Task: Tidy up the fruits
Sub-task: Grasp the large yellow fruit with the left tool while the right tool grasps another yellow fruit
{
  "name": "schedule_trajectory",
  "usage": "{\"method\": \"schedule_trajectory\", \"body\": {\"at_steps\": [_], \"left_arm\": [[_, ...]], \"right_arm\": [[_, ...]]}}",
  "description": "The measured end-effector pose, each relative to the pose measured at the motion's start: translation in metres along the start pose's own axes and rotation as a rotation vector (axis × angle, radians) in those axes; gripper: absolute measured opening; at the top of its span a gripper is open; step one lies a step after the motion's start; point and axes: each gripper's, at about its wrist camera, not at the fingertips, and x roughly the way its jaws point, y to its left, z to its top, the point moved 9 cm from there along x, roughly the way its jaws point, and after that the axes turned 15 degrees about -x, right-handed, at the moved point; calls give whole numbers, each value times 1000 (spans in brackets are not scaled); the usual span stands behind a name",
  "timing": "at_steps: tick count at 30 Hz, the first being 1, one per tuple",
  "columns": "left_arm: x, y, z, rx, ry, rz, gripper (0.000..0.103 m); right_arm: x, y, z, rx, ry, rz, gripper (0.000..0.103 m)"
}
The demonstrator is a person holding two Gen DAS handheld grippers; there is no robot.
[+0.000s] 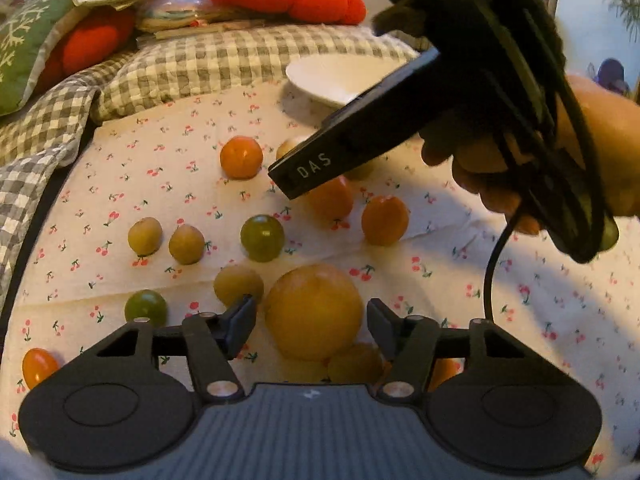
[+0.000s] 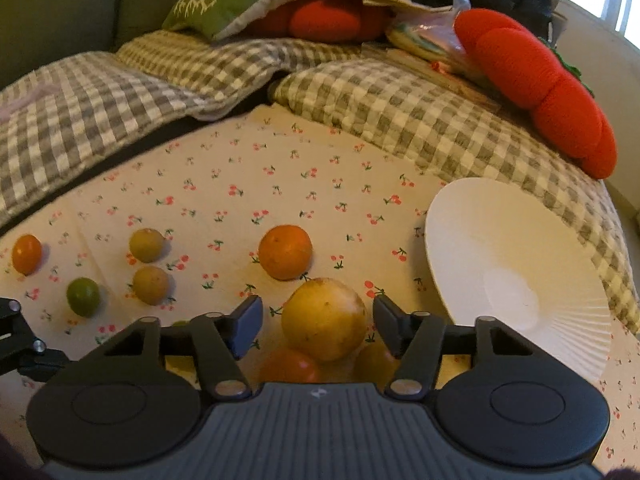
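While fruit lies scattered on cherry-print cloth (image 2: 248, 184), left claw (image 1: 311, 322) brackets big yellow fruit (image 1: 314, 312), pads clear, released; right claw (image 2: 318, 322) likewise around yellow fruit (image 2: 324, 318); white bowl (image 2: 500, 248) nearby.

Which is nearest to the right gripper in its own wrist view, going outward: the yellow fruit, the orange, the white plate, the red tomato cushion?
1. Yellow fruit, between the right gripper's fingers.
2. Orange, just beyond it.
3. White plate, off right.
4. Red tomato cushion, far right, on checked bedding.
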Motion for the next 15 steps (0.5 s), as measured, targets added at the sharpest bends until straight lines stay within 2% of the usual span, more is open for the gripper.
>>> {"method": "schedule_trajectory", "body": {"at_steps": [6,9,15], "left_arm": [[5,-2,-2,5,17,9,49],[7,2,1,-30,22,0,47],[8,1,1,-31,13,1,47]], "right_arm": [[8,-1,2,0,5,-4,48],[7,-2,1,-8,5,-8,46],[14,-3,1,0,12,-9,45]]}}
